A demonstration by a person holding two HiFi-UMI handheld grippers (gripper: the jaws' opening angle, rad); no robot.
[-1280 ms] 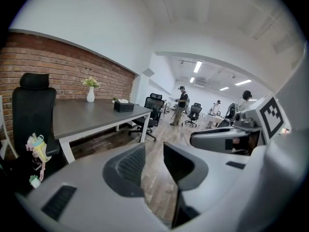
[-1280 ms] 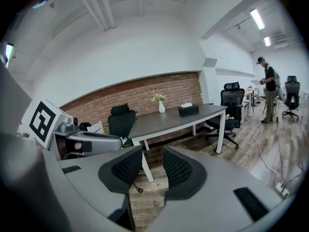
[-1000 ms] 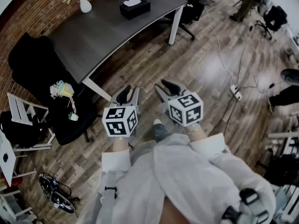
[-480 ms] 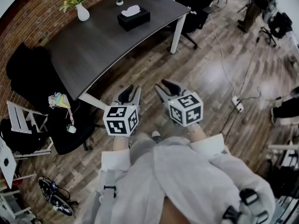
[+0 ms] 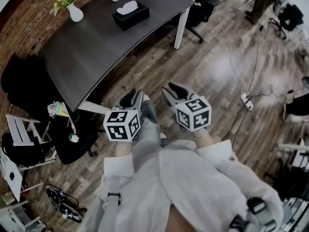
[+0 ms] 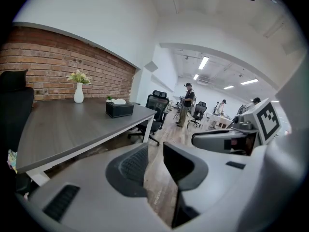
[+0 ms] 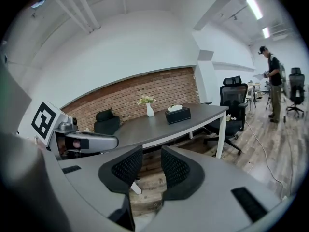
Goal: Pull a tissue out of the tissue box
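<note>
Reading this as the approach stage: I have nothing in hand yet. The tissue box [image 5: 131,15] sits at the upper left of the head view, on the far part of the dark desk [image 5: 91,47]. A white tissue [image 5: 127,6] pokes from its top, well apart from both tools. My left gripper [image 5: 133,99] and right gripper [image 5: 172,93] hang side by side over the wood floor [image 5: 217,71] at frame centre, each with jaws parted and nothing between them. Next, I judge, I must reach the desk, bring one gripper over the box and pinch the tissue's raised fold. No brand or lettering is legible on the box. The marker cubes [image 5: 122,125] show only black-and-white squares.
</note>
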